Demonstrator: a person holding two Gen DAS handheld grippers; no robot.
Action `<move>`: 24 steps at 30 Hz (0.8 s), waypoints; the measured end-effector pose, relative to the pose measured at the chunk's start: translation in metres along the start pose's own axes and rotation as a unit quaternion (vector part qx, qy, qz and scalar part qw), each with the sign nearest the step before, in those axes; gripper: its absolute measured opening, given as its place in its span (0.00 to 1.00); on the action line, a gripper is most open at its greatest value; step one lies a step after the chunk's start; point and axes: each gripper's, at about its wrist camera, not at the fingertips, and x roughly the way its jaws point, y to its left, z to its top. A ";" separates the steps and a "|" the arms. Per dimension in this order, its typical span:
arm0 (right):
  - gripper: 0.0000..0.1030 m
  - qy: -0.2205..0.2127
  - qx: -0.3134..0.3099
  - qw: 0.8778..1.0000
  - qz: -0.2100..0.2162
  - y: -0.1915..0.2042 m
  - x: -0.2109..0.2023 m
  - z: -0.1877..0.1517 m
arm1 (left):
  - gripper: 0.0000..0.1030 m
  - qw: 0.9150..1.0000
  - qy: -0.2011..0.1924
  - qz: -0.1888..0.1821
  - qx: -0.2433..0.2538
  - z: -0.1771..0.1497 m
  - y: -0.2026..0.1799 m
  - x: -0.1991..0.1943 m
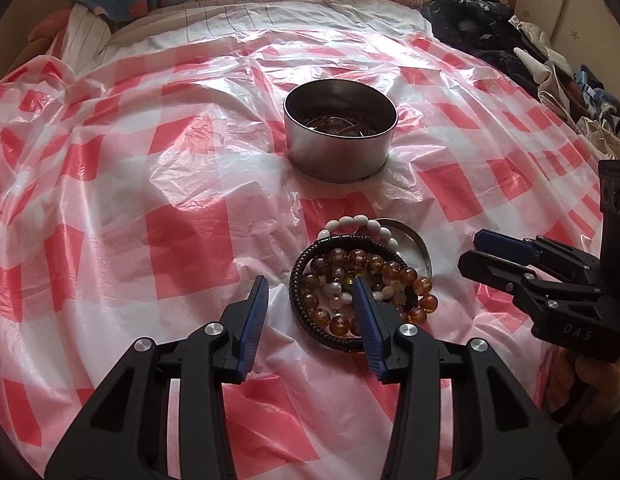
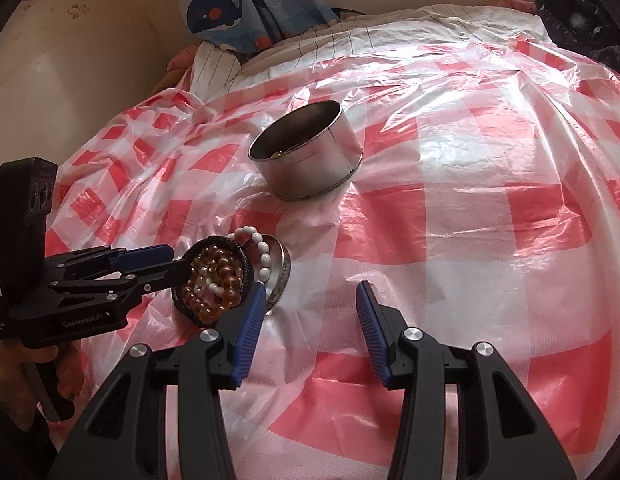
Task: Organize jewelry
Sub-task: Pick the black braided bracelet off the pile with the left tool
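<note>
A pile of bracelets lies on the red-and-white checked plastic sheet: amber beads [image 1: 390,270], a black braided band [image 1: 296,292], white beads [image 1: 360,222] and a silver bangle [image 1: 424,246]. The pile also shows in the right wrist view [image 2: 214,276]. My left gripper [image 1: 312,284] is open, its right finger over the amber beads and its left finger outside the black band. A round metal tin [image 1: 338,148] holding thin bangles stands beyond the pile; it also shows in the right wrist view [image 2: 310,160]. My right gripper [image 2: 312,288] is open and empty, just right of the pile.
The checked sheet [image 1: 170,240] covers a bed. Striped bedding and whale-print fabric [image 2: 226,12] lie at the far end. Dark clothes [image 1: 490,36] are heaped at the far right. The left gripper's body [image 2: 70,292] reaches in from the left in the right wrist view.
</note>
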 end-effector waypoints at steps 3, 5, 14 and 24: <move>0.48 0.001 0.006 1.000 0.002 -0.002 0.003 -0.001 | 0.27 1.000 0.010 -0.004 0.002 0.002 -0.002 0.006; 0.50 0.001 0.007 1.000 0.004 -0.002 0.004 0.000 | 0.13 1.000 0.018 0.005 0.003 0.002 -0.002 0.010; 0.52 0.001 0.010 1.000 0.006 -0.002 0.007 0.000 | 0.06 0.996 -0.024 -0.064 -0.062 0.012 0.019 -0.012; 0.52 -0.005 -0.006 1.000 0.002 0.005 0.008 0.000 | 0.07 0.980 -0.055 -0.046 -0.186 0.009 0.071 -0.020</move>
